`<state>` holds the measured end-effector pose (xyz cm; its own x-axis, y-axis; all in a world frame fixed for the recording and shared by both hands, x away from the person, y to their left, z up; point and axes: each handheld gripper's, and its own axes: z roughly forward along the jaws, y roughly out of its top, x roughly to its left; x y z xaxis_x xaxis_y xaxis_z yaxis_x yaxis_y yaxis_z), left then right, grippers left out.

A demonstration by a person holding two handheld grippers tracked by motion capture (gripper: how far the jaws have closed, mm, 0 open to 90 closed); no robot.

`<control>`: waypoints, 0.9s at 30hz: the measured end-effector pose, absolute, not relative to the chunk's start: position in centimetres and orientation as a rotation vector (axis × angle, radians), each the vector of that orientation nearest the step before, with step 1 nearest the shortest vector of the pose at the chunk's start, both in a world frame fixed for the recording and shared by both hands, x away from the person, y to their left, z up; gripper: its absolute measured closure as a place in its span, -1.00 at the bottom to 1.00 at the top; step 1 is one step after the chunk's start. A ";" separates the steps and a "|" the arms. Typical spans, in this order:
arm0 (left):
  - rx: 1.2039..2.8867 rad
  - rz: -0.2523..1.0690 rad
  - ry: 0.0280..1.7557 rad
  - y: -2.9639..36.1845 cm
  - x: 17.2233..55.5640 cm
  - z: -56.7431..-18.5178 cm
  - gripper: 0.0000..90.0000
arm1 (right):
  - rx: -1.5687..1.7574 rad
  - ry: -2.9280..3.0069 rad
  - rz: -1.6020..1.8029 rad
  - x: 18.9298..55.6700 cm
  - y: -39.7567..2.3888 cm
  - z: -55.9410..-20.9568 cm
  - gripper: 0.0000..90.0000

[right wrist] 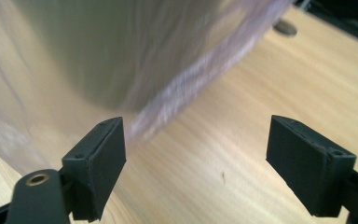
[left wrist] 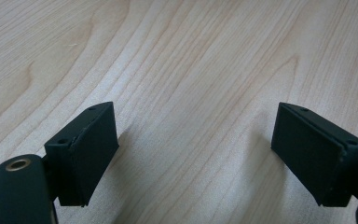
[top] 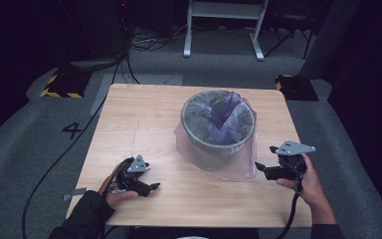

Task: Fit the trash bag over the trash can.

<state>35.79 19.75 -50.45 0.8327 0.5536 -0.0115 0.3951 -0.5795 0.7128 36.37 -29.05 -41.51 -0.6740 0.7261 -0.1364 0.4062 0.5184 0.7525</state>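
In the high view, a grey bin (top: 218, 122) lined with a purplish plastic bag (top: 214, 162) stands right of centre on the wooden worktop (top: 139, 124). The left gripper (top: 149, 188) rests at lower left, well apart from it; the right gripper (top: 264, 160) is just beside the bag's hem.

In the left gripper view, the jaws stand apart over bare wood.

In the right gripper view, the jaws stand apart and hold nothing, with the blurred bag (right wrist: 168, 100) in the upper left.

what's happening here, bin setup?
A person holds a gripper in each hand at a wooden table. A small bin stands on it with a thin purple bag draped over it, partly tucked inside. The right gripper is open, aimed at the bag's loose edge near the bin's base, not touching it. The left gripper is open, low over bare wood.
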 end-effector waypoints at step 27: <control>2.264 0.274 0.691 19.7 35.8 -50.4 -0.69 | 1.010 2.396 0.840 35.1 -31.4 -49.1 -0.58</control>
<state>35.79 19.75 -50.44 0.8322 0.5544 -0.0107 0.3960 -0.5807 0.7113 35.12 -31.37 -49.10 -0.6554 0.7438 -0.1313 0.4990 0.5569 0.6640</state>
